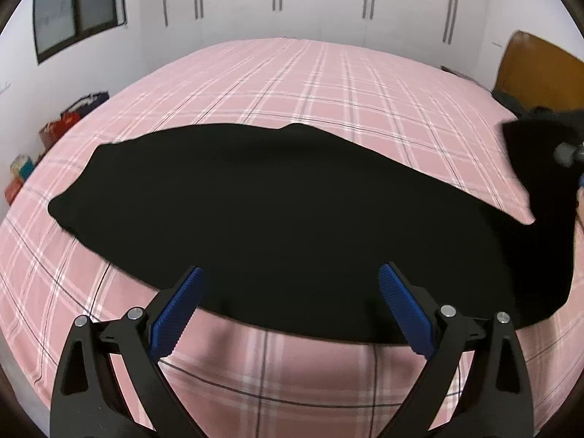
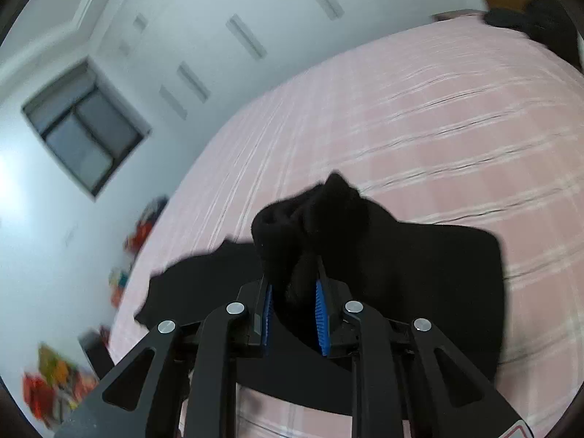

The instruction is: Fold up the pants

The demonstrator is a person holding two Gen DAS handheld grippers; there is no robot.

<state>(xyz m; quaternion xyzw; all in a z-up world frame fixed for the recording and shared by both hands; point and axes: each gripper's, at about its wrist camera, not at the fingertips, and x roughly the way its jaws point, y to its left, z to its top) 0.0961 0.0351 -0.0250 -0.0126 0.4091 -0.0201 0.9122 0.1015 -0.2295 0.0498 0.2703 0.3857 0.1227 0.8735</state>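
Note:
Black pants (image 1: 255, 204) lie spread flat across a pink plaid bed (image 1: 292, 80). My left gripper (image 1: 290, 273) is open and empty, its blue pads just above the near edge of the pants. At the right edge of the left wrist view the pants rise off the bed toward my right gripper (image 1: 565, 155). In the right wrist view my right gripper (image 2: 294, 284) is shut on a bunched end of the pants (image 2: 328, 211) and holds it lifted above the rest of the cloth (image 2: 438, 273).
White wardrobe doors (image 1: 321, 0) stand behind the bed. A window (image 1: 78, 11) is on the left wall. Colourful bags and boxes (image 1: 58, 127) sit on the floor at the left. A wooden headboard (image 1: 540, 73) and dark clothes (image 2: 533, 18) are at the far right.

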